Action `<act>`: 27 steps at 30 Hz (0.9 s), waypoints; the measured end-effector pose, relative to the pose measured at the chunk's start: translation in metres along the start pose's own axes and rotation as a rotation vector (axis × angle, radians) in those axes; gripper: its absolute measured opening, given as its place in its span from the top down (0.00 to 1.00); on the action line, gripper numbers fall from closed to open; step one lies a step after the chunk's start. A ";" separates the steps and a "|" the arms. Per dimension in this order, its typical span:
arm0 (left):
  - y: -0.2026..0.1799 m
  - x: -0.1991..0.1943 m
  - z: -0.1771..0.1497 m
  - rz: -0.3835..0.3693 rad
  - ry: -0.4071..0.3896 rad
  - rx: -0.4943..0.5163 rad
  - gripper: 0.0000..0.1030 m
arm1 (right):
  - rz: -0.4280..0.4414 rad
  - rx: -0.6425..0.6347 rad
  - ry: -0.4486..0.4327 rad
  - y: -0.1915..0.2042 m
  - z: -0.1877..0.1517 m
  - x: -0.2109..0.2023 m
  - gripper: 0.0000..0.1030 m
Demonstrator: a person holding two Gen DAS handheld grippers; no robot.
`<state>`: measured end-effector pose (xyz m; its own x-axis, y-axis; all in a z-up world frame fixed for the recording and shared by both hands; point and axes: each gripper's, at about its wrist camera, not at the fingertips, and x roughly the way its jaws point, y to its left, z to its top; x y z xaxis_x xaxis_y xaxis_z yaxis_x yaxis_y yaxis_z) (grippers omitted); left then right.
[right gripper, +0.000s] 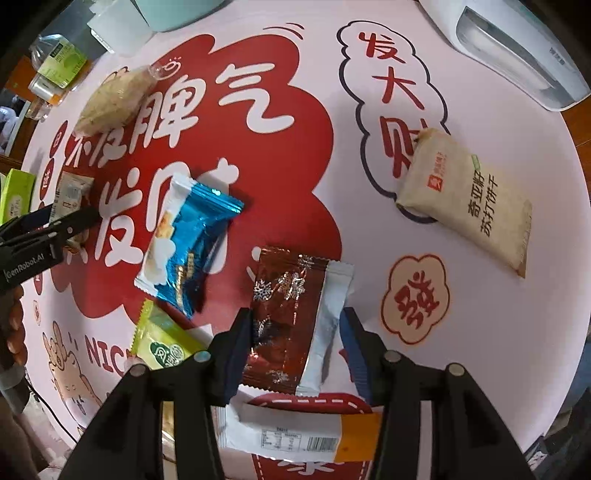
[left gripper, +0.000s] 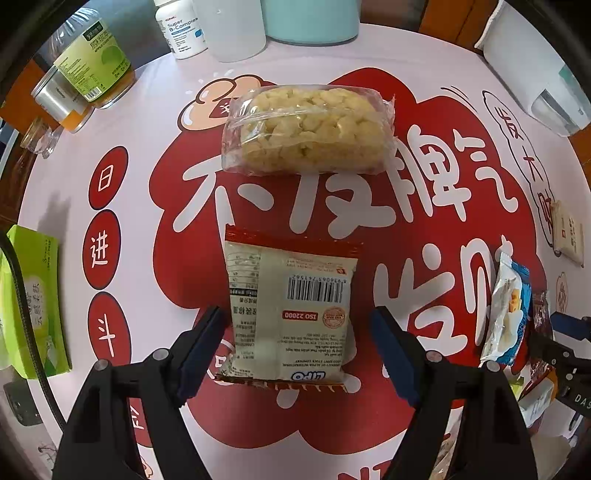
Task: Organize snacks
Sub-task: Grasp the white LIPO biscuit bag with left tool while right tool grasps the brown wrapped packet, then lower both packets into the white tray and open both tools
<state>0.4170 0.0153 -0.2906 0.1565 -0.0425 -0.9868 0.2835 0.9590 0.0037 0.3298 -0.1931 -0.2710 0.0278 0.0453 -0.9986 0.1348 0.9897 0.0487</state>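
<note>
Two jars (left gripper: 92, 62) holding orange contents, capped vitamin bottle (left gripper: 181, 29)

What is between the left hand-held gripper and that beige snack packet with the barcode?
Nothing visible. The left hand-held gripper is open, its fingers either side of the beige packet, with only bare table mat around.

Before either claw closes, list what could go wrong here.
1. The left claw is open around the beige LIPO packet; squeezing hard could crush what is inside.
2. The right claw straddles the brown snowflake packet, with an orange-and-white packet right below; closing may snag both.
</note>
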 end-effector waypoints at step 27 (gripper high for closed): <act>-0.024 -0.226 -0.140 -0.188 -0.292 0.082 0.58 | 0.210 -0.019 -0.441 0.001 -0.131 -0.172 0.65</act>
<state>0.2420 0.0408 -0.0900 0.3546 -0.3060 -0.8836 0.4063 0.9015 -0.1491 0.1958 -0.1825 -0.1022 0.4698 0.1862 -0.8629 0.0633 0.9679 0.2433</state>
